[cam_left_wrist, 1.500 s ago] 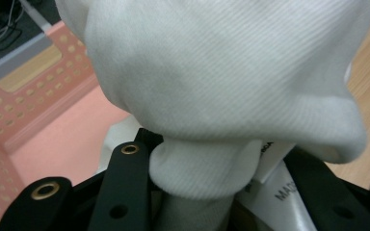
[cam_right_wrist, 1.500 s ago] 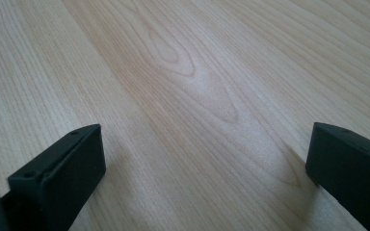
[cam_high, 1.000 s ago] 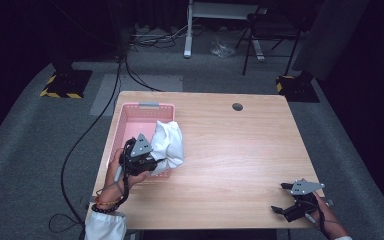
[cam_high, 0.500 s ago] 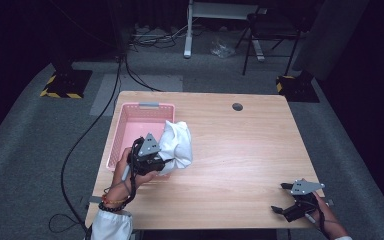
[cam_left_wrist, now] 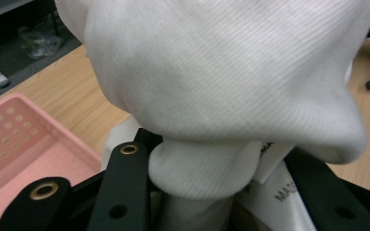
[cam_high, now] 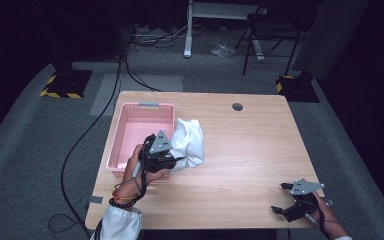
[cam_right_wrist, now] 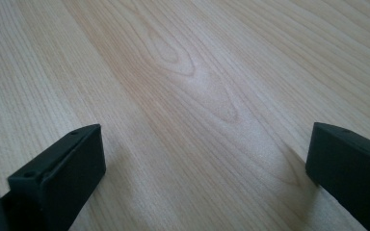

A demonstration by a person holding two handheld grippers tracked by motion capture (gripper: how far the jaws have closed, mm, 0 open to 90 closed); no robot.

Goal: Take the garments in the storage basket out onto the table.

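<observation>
since a second ago my left tongs (cam_high: 172, 160) have carried the white cloth (cam_high: 189, 142) sideways, off the pink basket (cam_high: 130, 135) and out over its right rim, so the bundle that sat half inside the basket now hangs mostly above bare wood just beside it. in the left gripper view the two black jaws are clenched on a bunched fold of the white cloth (cam_left_wrist: 221, 86), with a printed label tucked beside it, and the rest of the fabric billows up in front of the lens. i judge that the lift-out is nearly done: the cloth is clear of the basket floor, though its left edge is close to the rim, and the next thing is to bring it further toward the middle of the tabletop (cam_high: 250, 145) and set it down. my right tongs (cam_high: 280, 210) have kept still near the front right corner, resting low over the wood; in the right gripper view the jaws stand wide apart with nothing between them, released and ready. little stands in the way on the tabletop itself: a small round cable hole (cam_high: 237, 106) near the far edge is well apart from the path. what i would watch is the trailing fabric catching on the basket rim and dragging the light basket along. beyond the tabletop are a black cable (cam_high: 87, 135) on the grey floor and some stands, all out of reach.
</observation>
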